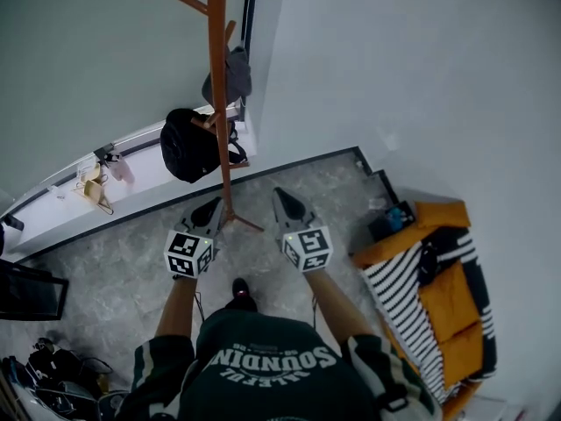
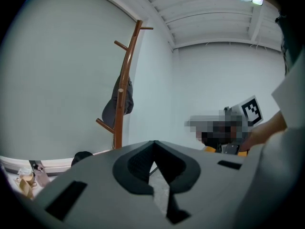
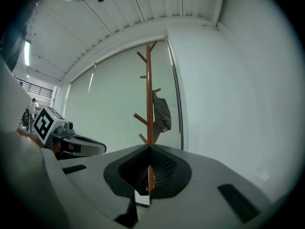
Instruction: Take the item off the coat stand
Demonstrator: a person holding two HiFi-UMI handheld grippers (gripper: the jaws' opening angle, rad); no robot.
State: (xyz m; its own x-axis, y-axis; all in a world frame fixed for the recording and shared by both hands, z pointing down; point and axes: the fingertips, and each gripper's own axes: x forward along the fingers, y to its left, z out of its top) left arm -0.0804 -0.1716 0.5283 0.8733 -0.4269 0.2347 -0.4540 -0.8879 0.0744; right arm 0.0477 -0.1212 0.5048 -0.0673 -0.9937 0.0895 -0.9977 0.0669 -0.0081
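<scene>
**Grey item hangs on the stand; both claws closed and empty**

The coat stand (image 1: 216, 24) is a slim round pole of smooth reddish-brown wood, with short pegs angling upward from it at several heights. Its thin feet spread over a floor (image 1: 131, 270) of mottled grey stone.

The grey item (image 1: 237, 73) is soft, limp fabric with a dull, matte surface. It hangs from a peg on the upper half of the stand and lies right against the pole. Its bulk sags into a rounded pouch shape. Its long axis runs vertically, parallel to the pole, with the narrow gathered end up at the peg and the fuller end pointing down.

Lower on the stand, a rounded black backpack (image 1: 186, 146) with a slight sheen hangs against the pole on the side away from the grey item.

The left gripper (image 1: 210, 210) and the right gripper (image 1: 285, 202) are held low on either side of the stand's foot, pointing toward it, well below the grey item. Each has dark ribbed pads in a pale grey shell. On both, the jaws are pressed together at the tips with nothing between them.
</scene>
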